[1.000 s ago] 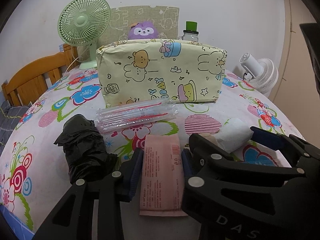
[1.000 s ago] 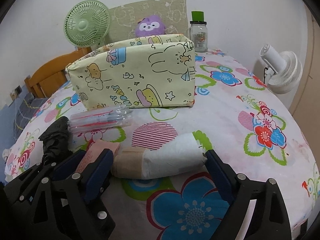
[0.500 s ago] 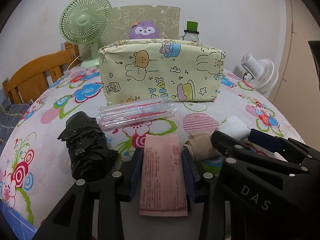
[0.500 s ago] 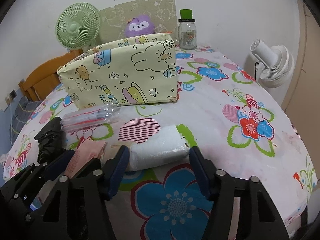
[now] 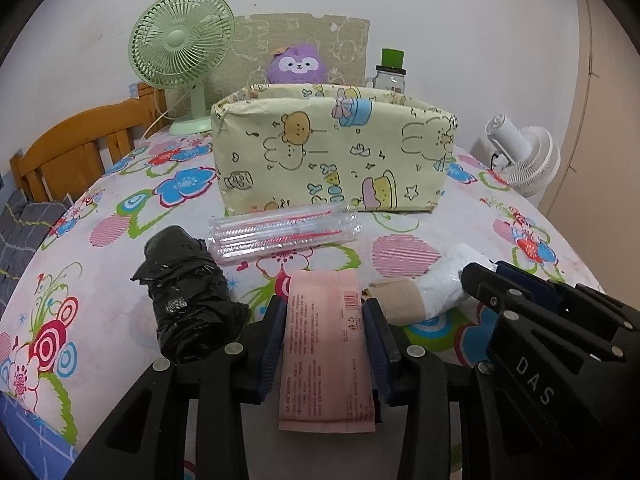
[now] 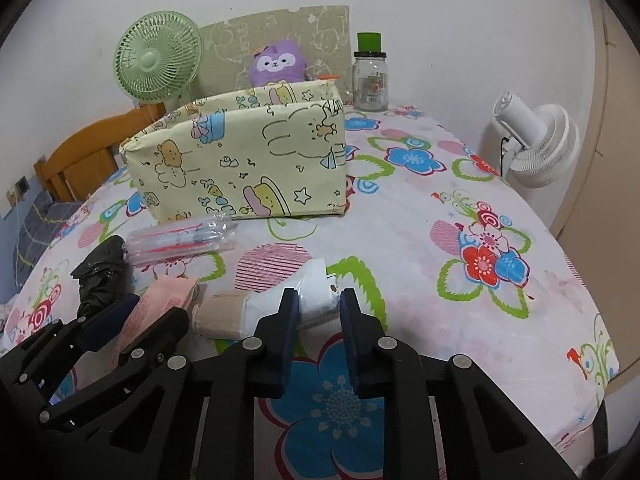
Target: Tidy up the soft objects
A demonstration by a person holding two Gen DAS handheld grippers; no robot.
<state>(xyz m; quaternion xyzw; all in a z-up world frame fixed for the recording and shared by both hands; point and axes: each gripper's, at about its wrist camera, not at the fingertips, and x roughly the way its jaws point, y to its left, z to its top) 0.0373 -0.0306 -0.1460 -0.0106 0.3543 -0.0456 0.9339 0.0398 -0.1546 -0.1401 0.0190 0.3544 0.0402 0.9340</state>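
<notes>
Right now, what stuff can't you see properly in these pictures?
- Inside of the yellow cartoon box: its front wall hides it in both views.
- Purple plush toy: only its head shows above the box.
- Small print on the pink packet: too small to read, left view.
- White roll: the closing right gripper covers part of it.

Pink packet [image 5: 325,344] and white roll [image 6: 308,292] lie flat before yellow fabric bin [image 5: 332,152]
</notes>
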